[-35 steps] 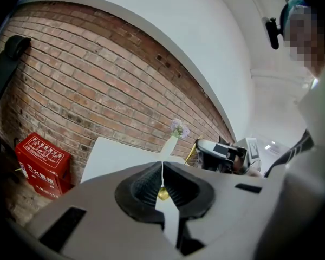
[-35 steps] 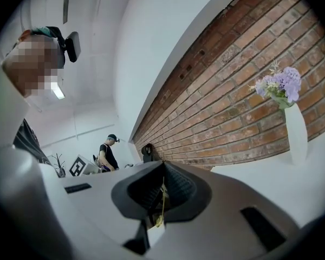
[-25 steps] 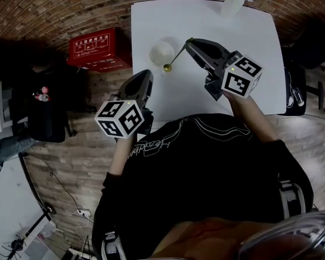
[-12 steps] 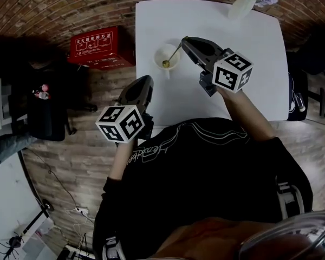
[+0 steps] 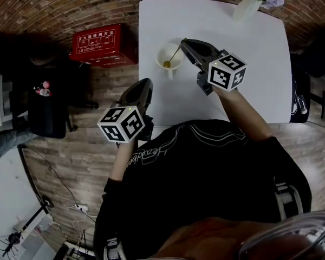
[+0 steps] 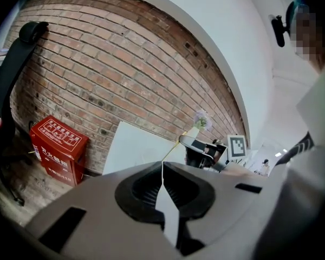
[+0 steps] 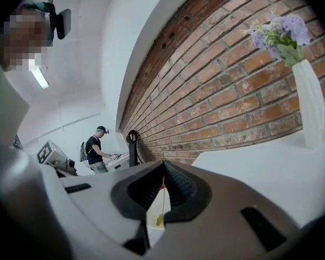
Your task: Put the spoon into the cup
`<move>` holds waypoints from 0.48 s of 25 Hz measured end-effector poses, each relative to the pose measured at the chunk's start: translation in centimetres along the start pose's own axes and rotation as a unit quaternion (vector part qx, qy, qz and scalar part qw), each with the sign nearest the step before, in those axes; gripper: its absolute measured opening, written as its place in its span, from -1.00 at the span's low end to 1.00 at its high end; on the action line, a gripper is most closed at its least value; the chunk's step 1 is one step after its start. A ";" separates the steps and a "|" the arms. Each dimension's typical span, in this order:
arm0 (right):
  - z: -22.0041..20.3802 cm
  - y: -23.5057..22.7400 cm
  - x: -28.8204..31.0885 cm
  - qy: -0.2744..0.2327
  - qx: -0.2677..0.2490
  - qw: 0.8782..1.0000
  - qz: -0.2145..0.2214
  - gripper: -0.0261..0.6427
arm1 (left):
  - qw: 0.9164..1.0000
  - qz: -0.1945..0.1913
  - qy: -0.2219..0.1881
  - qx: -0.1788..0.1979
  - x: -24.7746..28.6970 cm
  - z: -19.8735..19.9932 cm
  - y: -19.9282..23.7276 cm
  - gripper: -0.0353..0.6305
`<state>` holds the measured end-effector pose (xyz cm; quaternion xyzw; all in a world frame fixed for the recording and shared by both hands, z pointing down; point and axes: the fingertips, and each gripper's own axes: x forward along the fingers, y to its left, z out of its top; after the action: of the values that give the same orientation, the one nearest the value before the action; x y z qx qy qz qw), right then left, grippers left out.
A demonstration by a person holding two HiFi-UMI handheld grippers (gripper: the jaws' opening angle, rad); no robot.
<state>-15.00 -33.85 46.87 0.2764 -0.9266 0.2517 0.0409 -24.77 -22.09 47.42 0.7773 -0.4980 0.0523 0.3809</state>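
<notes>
A white cup (image 5: 169, 59) stands near the left edge of the white table (image 5: 244, 47). My right gripper (image 5: 184, 41) is shut on the top end of the gold spoon (image 5: 174, 53). The spoon slants down to the left, and its bowl sits inside the cup's rim. In the right gripper view the spoon (image 7: 162, 202) hangs between the jaws over the cup (image 7: 153, 216), with the right gripper (image 7: 163, 177) closed on its handle. My left gripper (image 5: 147, 83) is shut and holds nothing, hovering off the table's left front corner. From the left gripper (image 6: 162, 164) view, the spoon (image 6: 171, 151) and table (image 6: 131, 144) lie ahead.
A white vase (image 5: 247, 5) with purple flowers stands at the table's far right corner; the right gripper view has the vase (image 7: 309, 103) against a brick wall. A red box (image 5: 102, 45) sits on the floor left of the table. A person stands far off.
My right gripper has carried the spoon left and away from me. Its bowl was beside the cup a second ago and is now inside the rim. The left gripper has barely moved.
</notes>
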 end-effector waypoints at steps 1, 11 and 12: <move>-0.3 -0.1 0.2 0.001 0.002 1.000 0.000 -0.92 | 1.000 0.002 0.002 -0.002 0.1 -0.2 0.2 -0.87; -2.4 -1.1 1.2 0.014 0.018 1.000 -0.001 -0.92 | 1.000 0.010 0.009 -0.017 0.5 -0.7 1.7 -0.88; -2.7 -1.2 1.2 0.016 0.018 1.000 0.000 -0.92 | 1.000 0.011 0.010 -0.018 0.6 -0.8 1.8 -0.88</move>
<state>-15.55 -34.03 49.98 0.2732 -0.9210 0.2730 0.0507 -25.73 -22.38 49.21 0.7642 -0.5034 0.0550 0.3995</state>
